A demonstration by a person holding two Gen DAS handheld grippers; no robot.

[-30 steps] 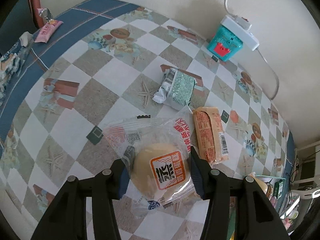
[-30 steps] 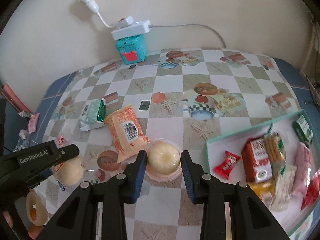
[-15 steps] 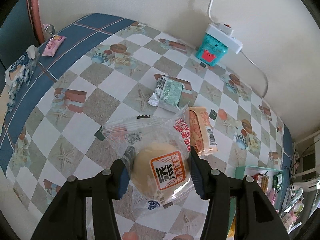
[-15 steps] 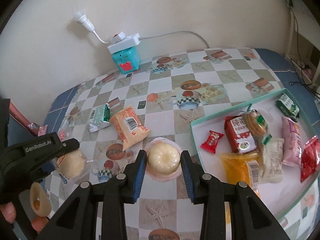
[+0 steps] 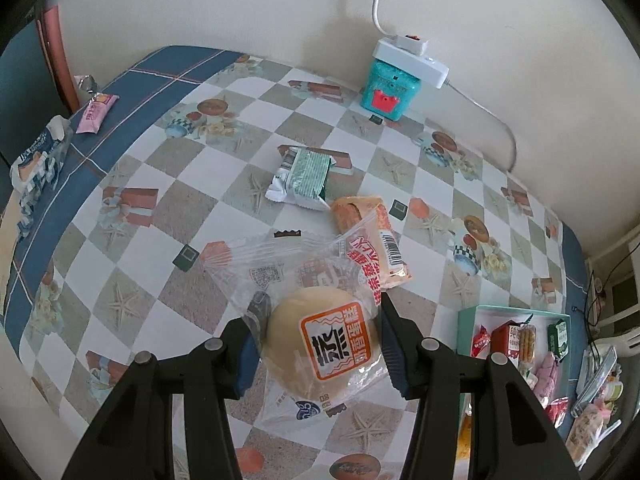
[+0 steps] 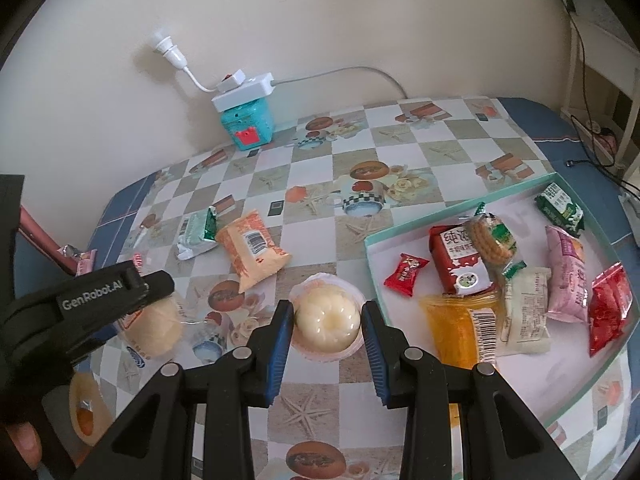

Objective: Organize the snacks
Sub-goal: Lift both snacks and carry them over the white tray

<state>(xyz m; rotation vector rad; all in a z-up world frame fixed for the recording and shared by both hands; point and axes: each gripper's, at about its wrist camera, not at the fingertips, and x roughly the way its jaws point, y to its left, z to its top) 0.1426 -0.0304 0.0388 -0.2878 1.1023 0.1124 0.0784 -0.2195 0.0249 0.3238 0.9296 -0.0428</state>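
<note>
Bun in clear crinkly plastic sits clamped in my left gripper (image 5: 320,340): the wrapped bun (image 5: 320,340) is round, pale tan, soft-looking, w/ an orange square label on the film, and the blue ribbed pads (image 5: 390,344) press both its sides; loose wrapper fans out ahead of the tips, held above the table. My right gripper (image 6: 326,328) is clenched on a jelly cup (image 6: 326,318), a shallow round plastic tub w/ glossy cream-white filling ridged like a flower, pads tight on its rim, just left of the tray (image 6: 472,200). That tray is a flat teal-edged rectangle w/ white floor, holding foil and film packs: small red candy (image 6: 406,278), red milk-snack pack (image 6: 460,266), round biscuits in clear wrap (image 6: 490,240), orange pack w/ barcode (image 6: 460,330), pink pack (image 6: 566,276). Loose on the tablecloth (image 5: 180,208), a smooth vinyl sheet in grey-white checks w/ starfish prints and blue border, lie a green-white foil pack (image 5: 302,176) w/ crimped ends and, just beside it, an orange pillow pack (image 5: 376,236) partly under my bun's wrapper. Far left edge: pink sachet (image 5: 96,114) and blue-white packet (image 5: 38,160). By the wall, a glittery teal box (image 5: 390,90) carries a white power strip (image 5: 410,60), hard plastic, w/ a cord.
</note>
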